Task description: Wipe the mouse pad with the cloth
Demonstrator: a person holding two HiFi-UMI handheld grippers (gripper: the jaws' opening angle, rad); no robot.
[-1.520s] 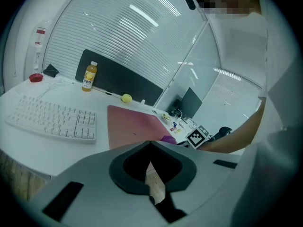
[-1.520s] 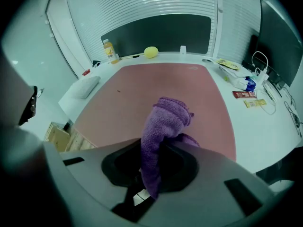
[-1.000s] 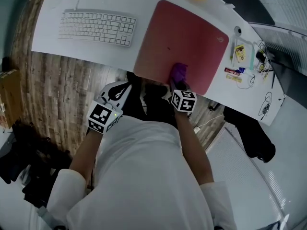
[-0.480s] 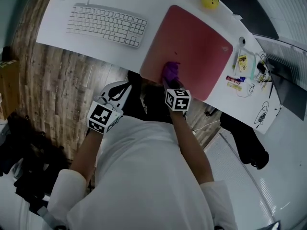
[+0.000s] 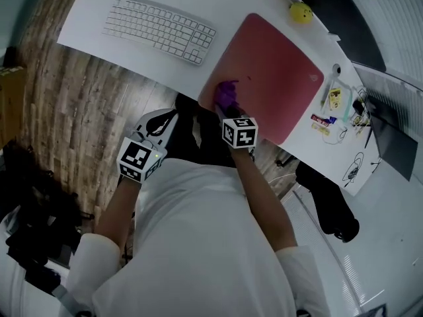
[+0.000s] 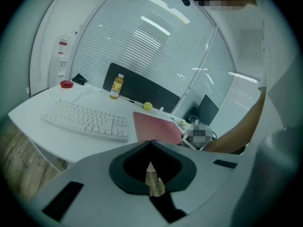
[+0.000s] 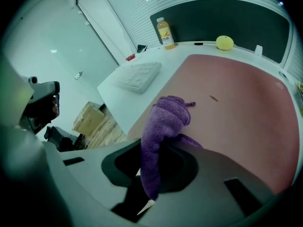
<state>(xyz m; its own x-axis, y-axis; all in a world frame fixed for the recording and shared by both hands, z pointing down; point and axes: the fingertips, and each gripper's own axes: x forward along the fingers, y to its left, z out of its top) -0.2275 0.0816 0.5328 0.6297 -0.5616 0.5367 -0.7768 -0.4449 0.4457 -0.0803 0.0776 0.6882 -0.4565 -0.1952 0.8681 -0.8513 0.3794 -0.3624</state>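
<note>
The purple cloth (image 7: 165, 126) has slid left along the pink mouse pad (image 5: 281, 65) to its near left corner, by the desk's (image 5: 86, 35) front edge. The right gripper (image 7: 152, 186) is clamped on it (wiping seems underway). The left gripper (image 6: 152, 181) hangs off the desk, jaws together, empty

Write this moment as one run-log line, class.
right gripper: shut on cloth | cloth: on pad, near corner | left gripper: shut, empty, held off desk
</note>
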